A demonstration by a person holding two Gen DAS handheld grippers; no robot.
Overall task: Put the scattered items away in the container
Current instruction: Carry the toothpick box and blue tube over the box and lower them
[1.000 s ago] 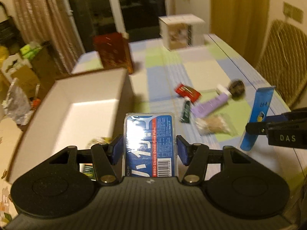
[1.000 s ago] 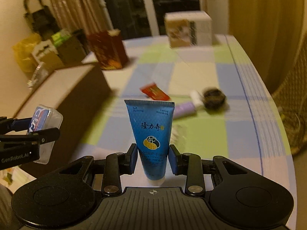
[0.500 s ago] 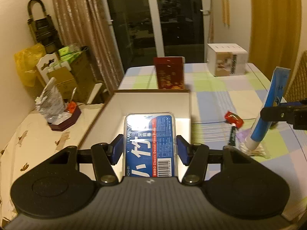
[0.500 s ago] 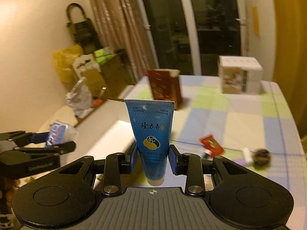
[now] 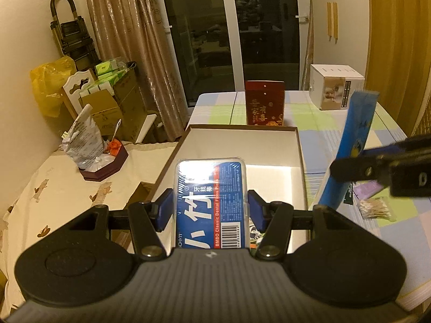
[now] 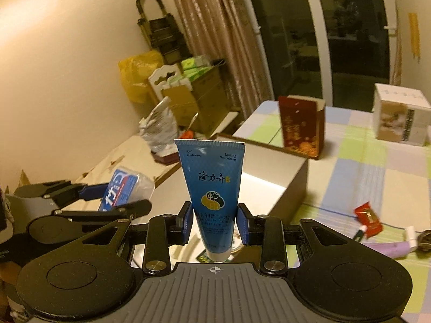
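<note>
My left gripper (image 5: 210, 210) is shut on a clear dental floss pick box (image 5: 211, 202) with a blue label, held over the near end of the open brown box (image 5: 301, 148) with a white inside. My right gripper (image 6: 215, 222) is shut on an upright blue hand cream tube (image 6: 212, 188), cap down, also above the box's (image 6: 296, 177) near end. The tube (image 5: 353, 145) shows at the right of the left wrist view. The floss box (image 6: 121, 189) shows at the left of the right wrist view. Something printed lies at the box's near end, mostly hidden.
On the checked tablecloth lie a red sachet (image 6: 367, 215), a purple tube (image 6: 390, 247), a dark round item (image 6: 425, 242), and a bag of cotton swabs (image 5: 375, 208). A red gift bag (image 5: 264, 103) and a white carton (image 5: 335, 86) stand at the far end. A cluttered side surface (image 5: 54, 188) lies left.
Both grippers have swung left from the scattered items to above the open box, each still holding its item. The right gripper has come closer to the left one.
</note>
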